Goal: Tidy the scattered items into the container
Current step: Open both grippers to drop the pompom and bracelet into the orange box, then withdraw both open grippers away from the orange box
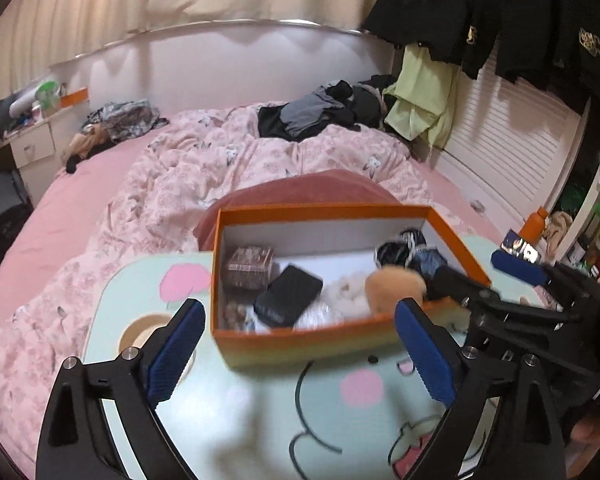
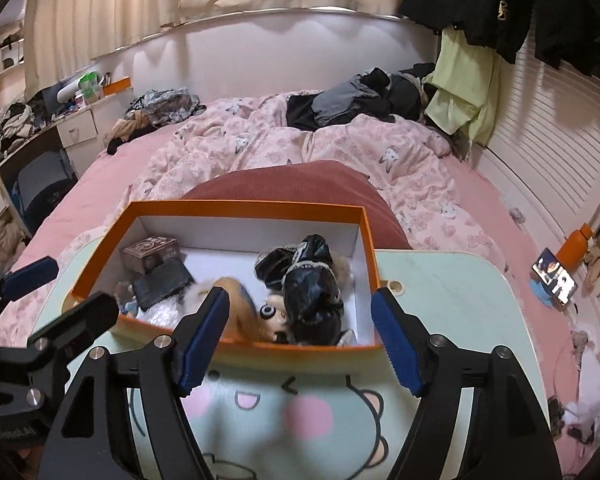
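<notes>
Orange cardboard box, white inside: sits on the pale green cartoon-print lap table [image 2: 440, 280]; box [image 2: 236, 207] open-topped, no lid in view
Table position: rests on the bed, over a pink floral duvet [image 2: 340, 148] and a dark red cushion [image 2: 300, 184] just behind the box
Box contents, left end: small brown patterned carton [image 1: 249, 266], black textured rectangular case [image 1: 289, 300] lying tilted against it, some small items beneath, too blurred to name
Box contents, centre: white fluffy item [image 1: 346, 294] and a tan plush toy [image 2: 240, 304] with round eyes
Box contents, right end: glossy black garment with lace trim [image 2: 308, 280], bunched up
Left gripper [image 1: 300, 350]: blue-padded jaws spread wide, nothing between them but the box's near wall; holds nothing
Right gripper [image 2: 298, 344]: jaws apart, straddling the near wall of the box above the plush toy; pads not pressing on anything, holds nothing
Table surface: no loose items seen on the visible part around the box
Progress, judged: gathering looks essentially complete; both claws empty and everything small enough sits inside the box
Left to do, judged: possibly nothing; clothes heaped on the far bed and the phone [image 2: 556, 276] at right seem outside the task, cannot confirm
</notes>
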A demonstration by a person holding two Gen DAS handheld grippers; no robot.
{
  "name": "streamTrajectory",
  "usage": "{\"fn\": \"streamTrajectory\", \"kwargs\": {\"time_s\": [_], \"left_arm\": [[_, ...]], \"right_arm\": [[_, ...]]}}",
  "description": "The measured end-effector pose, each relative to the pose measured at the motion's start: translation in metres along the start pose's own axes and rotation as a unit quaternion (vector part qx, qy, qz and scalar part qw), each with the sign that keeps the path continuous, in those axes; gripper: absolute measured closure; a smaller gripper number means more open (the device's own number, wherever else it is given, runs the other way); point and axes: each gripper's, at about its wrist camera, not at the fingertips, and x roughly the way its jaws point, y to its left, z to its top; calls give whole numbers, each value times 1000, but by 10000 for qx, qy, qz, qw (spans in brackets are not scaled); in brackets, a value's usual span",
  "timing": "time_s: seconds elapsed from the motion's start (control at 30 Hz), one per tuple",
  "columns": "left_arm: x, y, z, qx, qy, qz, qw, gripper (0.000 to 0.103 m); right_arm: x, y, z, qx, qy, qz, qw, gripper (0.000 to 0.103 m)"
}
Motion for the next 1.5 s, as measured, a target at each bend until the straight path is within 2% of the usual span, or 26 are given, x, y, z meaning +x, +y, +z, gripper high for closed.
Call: {"fn": "streamTrajectory", "kwargs": {"time_s": [0.2, 0.3, 0.47, 0.57, 0.67, 0.77, 0.87, 1.03, 1.1, 1.13, 1.5], "left_arm": [[2, -3, -28, -233, 340, -178, 9990, 6], [9, -9, -44, -272, 682, 41, 9973, 6], [31, -22, -56, 88, 1187, 246, 9926, 5], [44, -21, -63, 107, 1518, 372, 9877, 6], [47, -18, -67, 126, 1535, 510, 9868, 1], [48, -18, -69, 132, 1547, 504, 9866, 0], [47, -15, -71, 61, 1482, 549, 9874, 0], [47, -14, -71, 3, 1416, 596, 9881, 0], [48, -14, -70, -15, 1405, 616, 9882, 0], [48, -14, -69, -9, 1402, 621, 9882, 0], [50, -14, -69, -11, 1406, 604, 9882, 0]], "right_arm": [[-16, -5, -22, 164, 80, 59, 9998, 29], [-20, -11, -41, 230, 283, 128, 9993, 29], [-8, -22, -75, 389, 857, 120, 9955, 29], [1, -30, -83, 592, 1098, 213, 9920, 29], [6, -34, -85, 635, 1192, 197, 9906, 29], [8, -28, -86, 489, 1209, 92, 9914, 29], [11, -20, -89, 264, 1271, -89, 9915, 19], [11, -19, -92, 223, 1302, -235, 9910, 14], [13, -23, -92, 301, 1350, -289, 9900, 2], [14, -24, -93, 323, 1362, -302, 9897, 0], [14, -23, -95, 293, 1326, -297, 9903, 0]]}}
